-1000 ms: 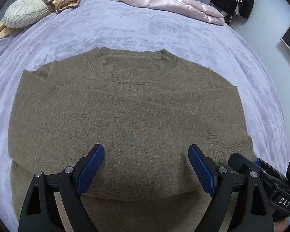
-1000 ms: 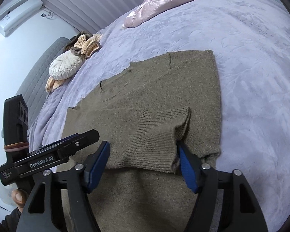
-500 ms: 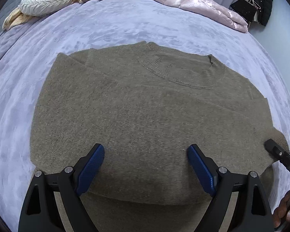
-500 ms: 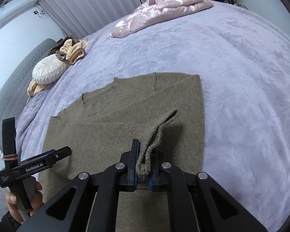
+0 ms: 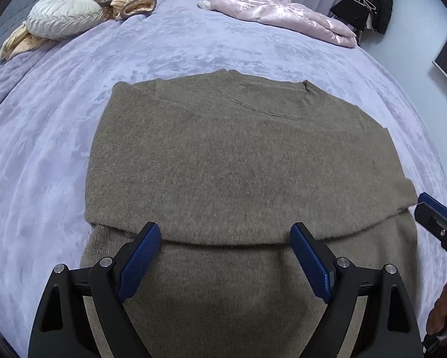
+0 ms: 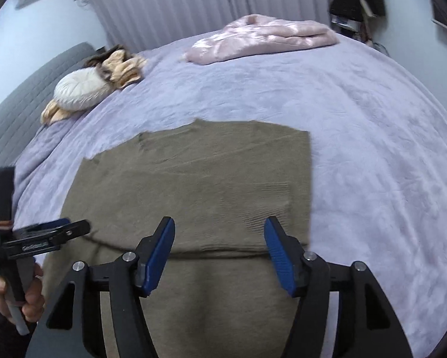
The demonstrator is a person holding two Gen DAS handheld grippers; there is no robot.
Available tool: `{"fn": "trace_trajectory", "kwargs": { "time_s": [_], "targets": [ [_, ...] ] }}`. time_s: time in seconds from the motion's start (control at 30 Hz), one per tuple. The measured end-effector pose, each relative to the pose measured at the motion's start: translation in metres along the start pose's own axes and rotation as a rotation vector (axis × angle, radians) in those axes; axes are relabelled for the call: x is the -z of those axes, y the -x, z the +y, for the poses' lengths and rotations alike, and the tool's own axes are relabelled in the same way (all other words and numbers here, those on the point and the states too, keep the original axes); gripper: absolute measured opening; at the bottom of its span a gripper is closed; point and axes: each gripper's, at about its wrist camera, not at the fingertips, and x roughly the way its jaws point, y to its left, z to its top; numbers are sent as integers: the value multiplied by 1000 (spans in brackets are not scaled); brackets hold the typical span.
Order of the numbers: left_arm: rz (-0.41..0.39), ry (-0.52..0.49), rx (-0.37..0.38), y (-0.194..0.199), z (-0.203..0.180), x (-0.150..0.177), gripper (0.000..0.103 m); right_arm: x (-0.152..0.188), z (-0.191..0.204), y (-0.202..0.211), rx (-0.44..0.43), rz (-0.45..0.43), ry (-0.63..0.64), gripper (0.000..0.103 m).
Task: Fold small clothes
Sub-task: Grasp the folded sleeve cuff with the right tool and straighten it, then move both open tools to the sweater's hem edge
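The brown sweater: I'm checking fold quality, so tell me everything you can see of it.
The brown sweater is a fuzzy olive-brown knit with a ribbed round collar at its far end. It lies flat on the lavender bedspread, sleeves folded across the body. A ribbed cuff lies on top near its right edge. The sleeves' lower edges form a straight line across the body; the hem is out of view. Both grippers' jaws stand open above it, gripping nothing.

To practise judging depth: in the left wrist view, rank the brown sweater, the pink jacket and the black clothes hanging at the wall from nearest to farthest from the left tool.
1. Brown sweater: directly under the left tool.
2. Pink jacket: far side of the bed, right of centre.
3. Black hanging clothes: beyond the bed, top right.
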Motion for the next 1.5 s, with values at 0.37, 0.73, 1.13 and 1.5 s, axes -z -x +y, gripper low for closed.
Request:
{"fn": "trace_trajectory", "kwargs": {
  "time_s": [0.37, 0.73, 1.13, 1.5],
  "targets": [
    [62, -90, 7, -14, 25, 36, 90, 54, 63, -57, 2, 191, 269, 68],
    [3, -248, 25, 29, 55, 107, 90, 128, 27, 8, 64, 133, 400, 79],
    [-72, -340, 58, 92, 46, 162, 90, 164, 57, 74, 95, 30, 477, 80],
    [-58, -470, 54, 68, 14, 201, 96, 191, 127, 29, -37, 105, 705, 81]
  ]
}}
